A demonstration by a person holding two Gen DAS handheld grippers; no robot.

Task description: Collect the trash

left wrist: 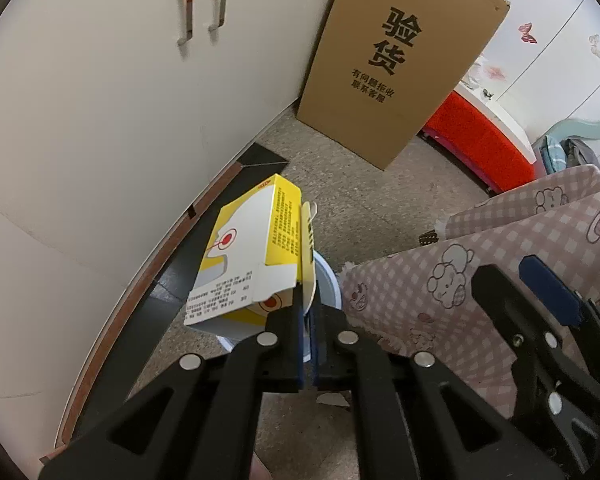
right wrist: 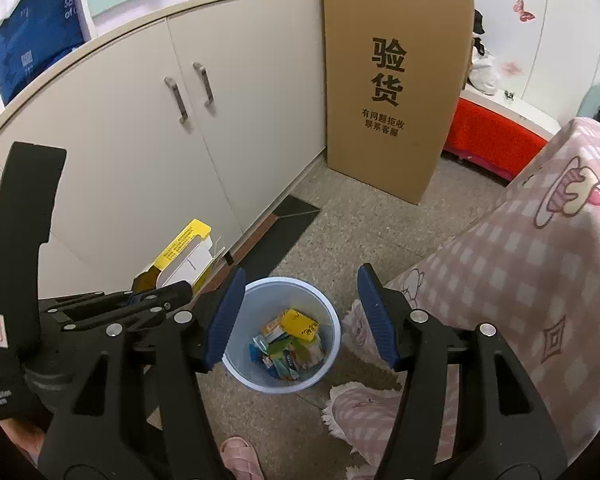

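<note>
My left gripper (left wrist: 309,312) is shut on the flap of a yellow and white carton (left wrist: 248,256), which hangs above the pale blue bin (left wrist: 332,286); the carton hides most of that bin. In the right wrist view the same carton (right wrist: 184,254) and the left gripper (right wrist: 160,294) show to the left of the bin (right wrist: 282,334). My right gripper (right wrist: 300,318) stands open over the bin with nothing between its blue pads (right wrist: 226,316). The bin holds a yellow box (right wrist: 300,324) and several coloured wrappers.
A tall brown cardboard box (right wrist: 392,84) leans against the white cupboard (right wrist: 140,148) at the back. A pink checked cloth (right wrist: 520,280) covers furniture on the right, its fringe touching the floor by the bin. A red box (right wrist: 488,140) sits behind. A pink slipper (right wrist: 240,456) is at the bottom edge.
</note>
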